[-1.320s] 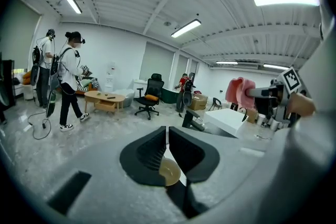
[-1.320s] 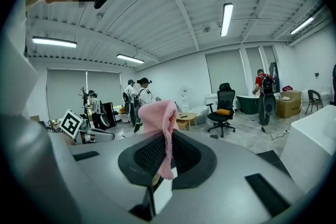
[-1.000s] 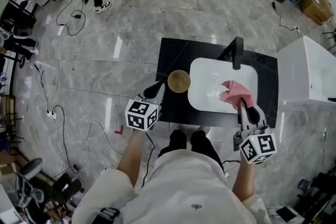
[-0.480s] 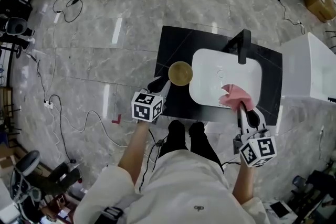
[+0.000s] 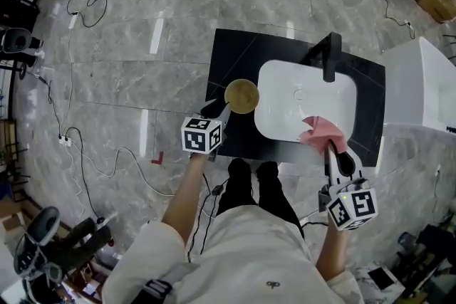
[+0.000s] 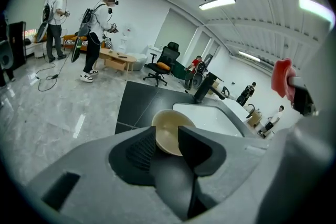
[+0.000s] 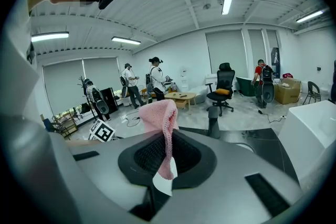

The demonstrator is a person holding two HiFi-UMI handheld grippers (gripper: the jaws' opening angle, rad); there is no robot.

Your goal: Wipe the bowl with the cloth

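Bowl (image 5: 241,95) stands on the black table (image 5: 229,57), just beside the sink's (image 5: 285,126) left rim, with a strip of bare table toward the left edge. The left gripper (image 6: 167,132) has just been opening; its spread jaws flank the bowl's near rim without pressing it. The right gripper (image 7: 167,136) pinches the pink cloth (image 7: 160,113) over the sink's near-right rim.
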